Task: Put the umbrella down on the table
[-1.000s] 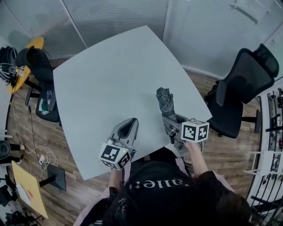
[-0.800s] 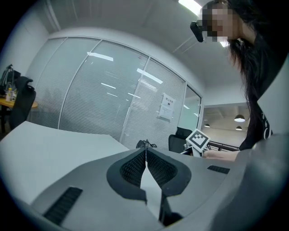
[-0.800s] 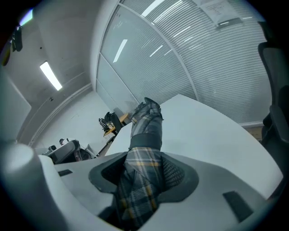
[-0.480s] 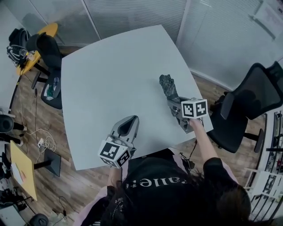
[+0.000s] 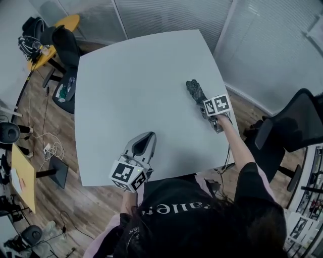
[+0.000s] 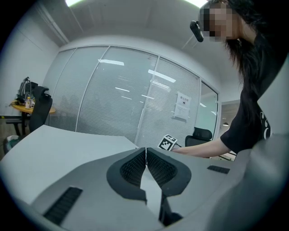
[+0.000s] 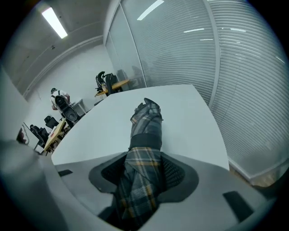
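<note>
A folded grey plaid umbrella (image 5: 194, 91) with a dark strap points away from me over the right part of the pale grey table (image 5: 131, 85). My right gripper (image 5: 207, 108) is shut on its middle; in the right gripper view the umbrella (image 7: 146, 128) fills the gap between the pads of this gripper (image 7: 144, 163). Whether its far end touches the table (image 7: 185, 106) I cannot tell. My left gripper (image 5: 144, 144) hovers over the table's near edge, shut and holding nothing; the left gripper view shows the pads of that gripper (image 6: 146, 153) pressed together.
A black office chair (image 5: 290, 128) stands off the table's right edge. Another dark chair (image 5: 64, 43) and a small yellow table (image 5: 65, 23) are at the far left. Cables lie on the wooden floor (image 5: 48, 151). Glass walls with blinds (image 5: 166, 15) close the far side.
My right gripper has carried the umbrella away from my body, farther out along the table's right side and lower. The left gripper has stayed near the front edge.
</note>
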`<state>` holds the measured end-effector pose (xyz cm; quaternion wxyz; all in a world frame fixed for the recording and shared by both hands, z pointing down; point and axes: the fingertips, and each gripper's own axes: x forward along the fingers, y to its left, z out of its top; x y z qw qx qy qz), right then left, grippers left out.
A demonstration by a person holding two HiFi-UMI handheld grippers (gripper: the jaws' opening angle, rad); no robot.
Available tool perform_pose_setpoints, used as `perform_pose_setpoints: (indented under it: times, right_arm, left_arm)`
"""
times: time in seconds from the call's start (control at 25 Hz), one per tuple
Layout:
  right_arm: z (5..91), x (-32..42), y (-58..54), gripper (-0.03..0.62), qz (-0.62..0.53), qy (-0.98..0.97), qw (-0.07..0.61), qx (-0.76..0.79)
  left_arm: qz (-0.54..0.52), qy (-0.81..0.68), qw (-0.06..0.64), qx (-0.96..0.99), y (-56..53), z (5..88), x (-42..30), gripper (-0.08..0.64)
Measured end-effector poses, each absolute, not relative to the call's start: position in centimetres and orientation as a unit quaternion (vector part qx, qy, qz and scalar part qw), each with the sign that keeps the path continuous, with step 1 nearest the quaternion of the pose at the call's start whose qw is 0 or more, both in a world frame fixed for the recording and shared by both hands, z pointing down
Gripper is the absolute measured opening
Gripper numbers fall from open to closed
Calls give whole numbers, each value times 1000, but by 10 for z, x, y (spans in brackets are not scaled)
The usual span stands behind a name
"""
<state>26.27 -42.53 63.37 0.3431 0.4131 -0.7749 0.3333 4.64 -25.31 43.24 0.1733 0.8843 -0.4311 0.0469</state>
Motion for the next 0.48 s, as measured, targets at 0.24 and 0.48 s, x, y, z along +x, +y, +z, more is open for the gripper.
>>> perform_pose_setpoints:
  times: [0.24, 0.48]
  right_arm:
    - [667, 245, -460, 210, 317, -776, 380, 392]
    - [696, 230, -472, 210, 310, -765, 408, 389]
  left_arm:
    - [50, -452, 182, 872, -263, 436, 37, 26]
    - [54, -467, 184, 864, -265, 435, 26, 26]
